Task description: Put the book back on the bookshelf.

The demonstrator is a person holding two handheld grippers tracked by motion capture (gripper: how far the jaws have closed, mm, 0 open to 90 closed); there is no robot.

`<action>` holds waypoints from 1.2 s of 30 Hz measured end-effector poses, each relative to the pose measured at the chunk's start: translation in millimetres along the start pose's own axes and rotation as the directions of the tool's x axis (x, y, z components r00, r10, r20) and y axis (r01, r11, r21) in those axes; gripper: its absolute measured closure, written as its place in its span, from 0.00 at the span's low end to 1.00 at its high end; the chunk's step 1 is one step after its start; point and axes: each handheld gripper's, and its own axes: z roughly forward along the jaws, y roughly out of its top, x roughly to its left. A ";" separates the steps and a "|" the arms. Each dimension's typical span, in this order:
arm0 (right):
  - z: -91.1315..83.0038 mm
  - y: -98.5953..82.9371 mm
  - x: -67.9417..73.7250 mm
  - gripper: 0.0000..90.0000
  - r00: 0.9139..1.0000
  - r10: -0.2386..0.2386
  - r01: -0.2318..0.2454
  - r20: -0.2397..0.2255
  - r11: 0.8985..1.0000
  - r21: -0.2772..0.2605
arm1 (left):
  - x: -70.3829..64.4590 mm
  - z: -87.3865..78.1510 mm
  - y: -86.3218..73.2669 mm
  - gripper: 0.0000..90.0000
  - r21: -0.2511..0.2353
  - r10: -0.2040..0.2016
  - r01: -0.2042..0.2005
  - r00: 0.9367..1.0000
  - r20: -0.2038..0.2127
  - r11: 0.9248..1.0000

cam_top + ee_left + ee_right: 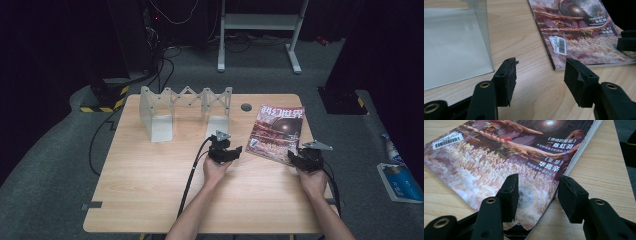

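A magazine [277, 132] with a red and white illustrated cover lies flat on the right half of the wooden table [150, 190]. My left gripper [226, 150] rests on the table just left of the magazine's near left corner [556, 66], open and empty [540, 77]. My right gripper [300, 156] sits at the magazine's near right corner, open [537, 195], with the cover [506, 157] under and ahead of its jaws. That right gripper also appears at the right edge of the left gripper view [627, 41].
A translucent white folding rack [185, 107] stands at the back of the table; its panel [454, 45] is close to my left gripper. A round grommet [246, 107] sits near the back edge. Blue and white items [397, 175] lie on the floor to the right.
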 end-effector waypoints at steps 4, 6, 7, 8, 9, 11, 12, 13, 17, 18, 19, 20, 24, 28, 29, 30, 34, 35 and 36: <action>0.1 0.2 -0.9 0.57 1.000 0.005 -0.005 -0.005 1.000 0.003 | -7.1 10.8 4.5 0.51 0.032 0.024 -0.025 1.000 0.009 0.999; -0.4 0.0 -0.5 0.57 1.000 0.007 -0.007 -0.007 1.000 0.004 | -10.1 15.7 6.7 0.52 0.033 0.026 -0.026 1.000 0.011 0.999; -0.8 -0.6 -0.1 0.57 1.000 0.004 -0.004 -0.007 1.000 0.003 | -11.8 18.7 7.7 0.52 0.042 0.021 -0.022 1.000 0.013 0.999; -1.3 -1.1 0.2 0.57 1.000 0.001 -0.001 -0.007 1.000 0.002 | -13.4 22.2 8.8 0.52 0.049 0.027 -0.027 1.000 0.010 0.998; -1.7 -1.9 0.0 0.57 1.000 0.004 -0.004 -0.011 1.000 -0.002 | -13.8 23.5 9.3 0.52 0.050 0.032 -0.032 0.999 0.008 0.998; -1.9 -2.3 0.0 0.57 1.000 0.007 -0.007 -0.013 1.000 -0.002 | -17.0 28.5 10.5 0.52 0.057 0.030 -0.031 1.000 0.004 0.998; -2.2 -2.8 0.1 0.57 1.000 0.008 -0.008 -0.014 1.000 -0.004 | -19.0 30.7 10.5 0.52 0.056 0.024 -0.025 1.000 0.005 0.998; -2.2 -2.8 0.1 0.57 1.000 0.008 -0.008 -0.014 1.000 -0.004 | -20.7 32.9 10.5 0.52 0.057 0.027 -0.027 1.000 0.004 0.998; -2.6 -3.6 0.1 0.57 1.000 0.009 -0.010 -0.017 1.000 -0.006 | -24.9 39.1 9.3 0.53 0.066 0.030 -0.030 1.000 0.000 0.997; -2.6 -3.9 0.1 0.57 1.000 0.010 -0.011 -0.017 1.000 -0.008 | -25.6 40.4 9.0 0.53 0.069 0.030 -0.030 1.000 0.001 0.997; -2.6 -3.9 0.1 0.57 1.000 0.011 -0.011 -0.018 1.000 -0.009 | -26.4 41.3 8.9 0.52 0.063 0.021 -0.021 1.000 0.003 0.998; -2.6 -3.9 0.2 0.57 1.000 0.012 -0.012 -0.018 1.000 -0.008 | -26.7 42.6 9.5 0.52 0.060 0.012 -0.013 1.000 0.011 0.998; -2.8 -4.0 -0.5 0.57 0.999 0.022 -0.022 -0.023 1.000 -0.004 | -29.7 44.4 10.0 0.52 0.062 0.019 -0.019 1.000 0.005 0.998; -3.9 -4.7 -0.7 0.57 0.999 0.030 -0.030 -0.035 1.000 0.002 | -36.3 47.0 9.5 0.54 0.059 0.032 -0.032 0.999 0.006 0.998; -4.3 -4.6 -0.7 0.57 0.999 0.029 -0.029 -0.037 1.000 0.004 | -38.9 47.8 9.3 0.54 0.060 0.036 -0.037 0.999 0.010 0.998; -4.3 -4.6 -0.7 0.57 0.999 0.029 -0.029 -0.037 1.000 0.004 | -41.4 48.2 9.4 0.54 0.063 0.052 -0.052 0.999 -0.006 0.997; -4.6 -5.5 -0.7 0.57 0.998 0.042 -0.042 -0.042 0.999 0.003 | -44.4 48.2 8.7 0.54 0.065 0.064 -0.062 0.998 -0.022 0.996; -4.6 -5.5 -0.7 0.57 0.998 0.042 -0.042 -0.042 0.999 0.003 | -44.6 47.9 8.4 0.54 0.065 0.066 -0.064 0.998 -0.021 0.996; -4.8 -5.6 -0.7 0.57 0.998 0.041 -0.041 -0.043 0.999 0.003 | -45.2 47.3 7.7 0.54 0.064 0.066 -0.065 0.998 -0.021 0.996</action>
